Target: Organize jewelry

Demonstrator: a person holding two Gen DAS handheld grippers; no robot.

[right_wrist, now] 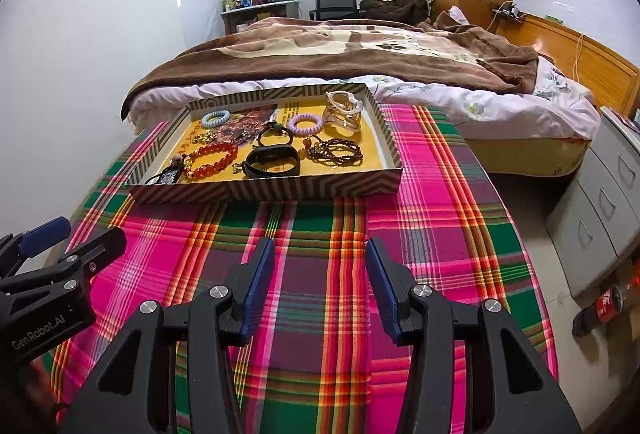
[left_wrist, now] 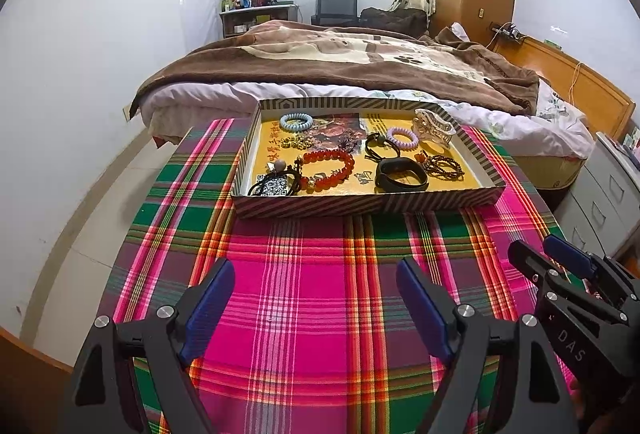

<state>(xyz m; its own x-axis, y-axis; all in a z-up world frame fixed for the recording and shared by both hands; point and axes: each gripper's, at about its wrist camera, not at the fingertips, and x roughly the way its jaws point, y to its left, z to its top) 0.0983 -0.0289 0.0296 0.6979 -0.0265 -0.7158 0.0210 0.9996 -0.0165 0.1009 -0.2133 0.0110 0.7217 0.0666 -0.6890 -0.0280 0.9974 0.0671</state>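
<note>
Hovering over the plaid cloth [left_wrist: 312,274], both empty: left gripper [left_wrist: 316,298] wide, right gripper [right_wrist: 320,274] a bit narrower. Jewelry piled close in the striped box [left_wrist: 360,203] ahead. Could snag 2 pieces together, like red bead bracelet [left_wrist: 332,169] and black band [left_wrist: 400,175].

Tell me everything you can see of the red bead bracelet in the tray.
The red bead bracelet is a loop of round, glossy, translucent orange-red beads, glass or stone by the look, lying flat on the yellow floor of the striped tray, in its near-left part. A small gold charm sits at its near end. Dark cords and a bead pendant lie against its left side. Neither gripper touches it.
</note>
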